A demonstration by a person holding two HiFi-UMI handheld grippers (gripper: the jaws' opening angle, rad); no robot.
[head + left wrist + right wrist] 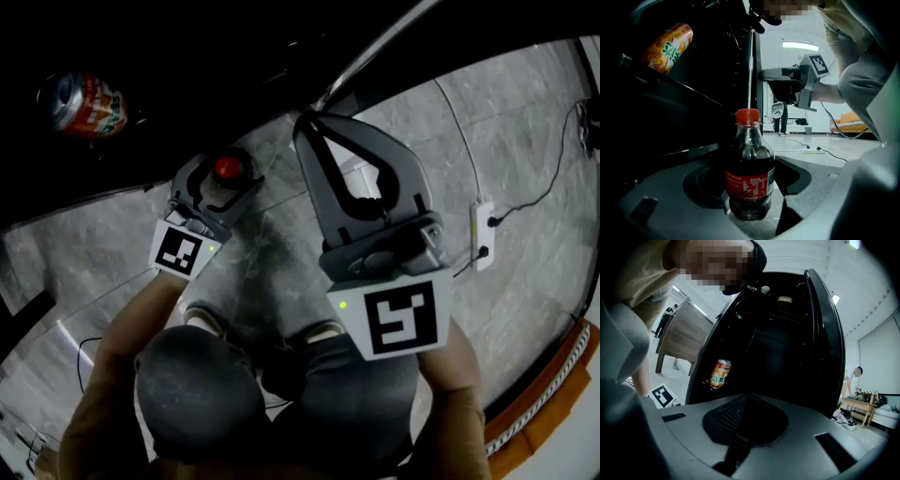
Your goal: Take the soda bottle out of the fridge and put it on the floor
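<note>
The soda bottle (749, 173) is small, with dark cola, a red label and a red cap (228, 169). It stands upright between the jaws of my left gripper (750, 208), which is shut on its lower body, its base at or just above the grey tiled floor (272, 234). In the head view my left gripper (225, 187) is low in front of the open black fridge (787, 348). My right gripper (316, 127) is held higher to the right, shut with nothing in it. The right gripper view shows the right gripper (745, 399) pointing into the fridge.
An orange drink can (84, 103) lies tilted on a fridge door shelf (670, 84). A white power strip (483, 234) with black cables lies on the floor to the right. The person's shoes (211, 319) are just behind the grippers. A wooden table (679, 338) stands left of the fridge.
</note>
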